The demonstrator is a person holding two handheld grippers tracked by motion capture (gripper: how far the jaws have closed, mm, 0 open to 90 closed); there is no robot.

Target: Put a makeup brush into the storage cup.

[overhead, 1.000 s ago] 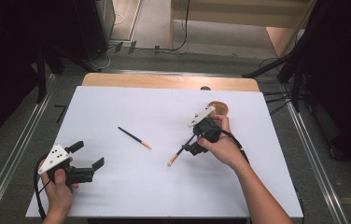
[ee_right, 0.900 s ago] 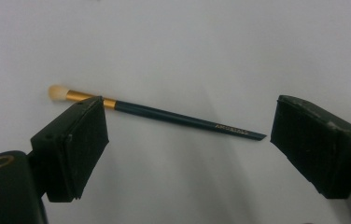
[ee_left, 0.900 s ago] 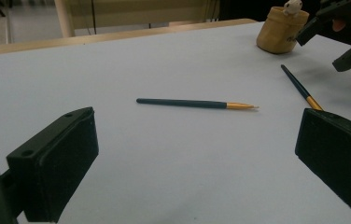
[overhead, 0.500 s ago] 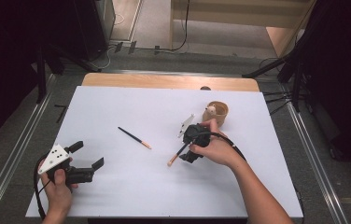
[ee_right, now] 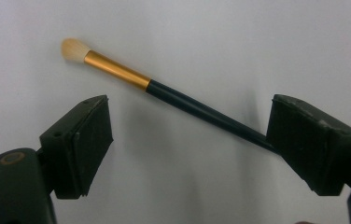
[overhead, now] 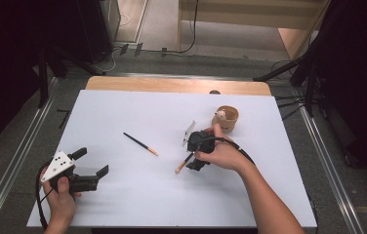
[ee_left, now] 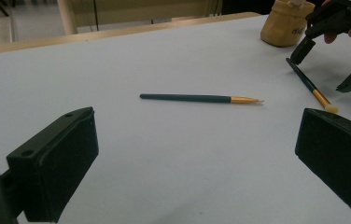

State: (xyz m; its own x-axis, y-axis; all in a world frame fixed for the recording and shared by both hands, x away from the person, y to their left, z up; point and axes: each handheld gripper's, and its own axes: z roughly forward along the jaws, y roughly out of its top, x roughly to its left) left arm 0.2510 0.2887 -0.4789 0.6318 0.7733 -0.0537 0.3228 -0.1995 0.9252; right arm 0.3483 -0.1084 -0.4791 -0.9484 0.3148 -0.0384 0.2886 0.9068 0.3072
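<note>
Right gripper (ee_right: 190, 140), jaws wide, straddles the dark-handled, gold-ferruled makeup brush (ee_right: 164, 91). A thinner dark brush (overhead: 141, 144) lies apart; tan cup (overhead: 227, 118) behind. Left gripper (overhead: 90, 169) wide open, idle

Right gripper (overhead: 193, 161) has rotated and tipped down over the dark-handled makeup brush with gold ferrule and pale bristles (ee_right: 164, 93); jaws now straddle its handle, spread wide. Grey three-cornered plate has swung leftward, edge-on.

Likely a lab: white table (overhead: 123, 204) ringed by black curtains (overhead: 20, 58)
</note>
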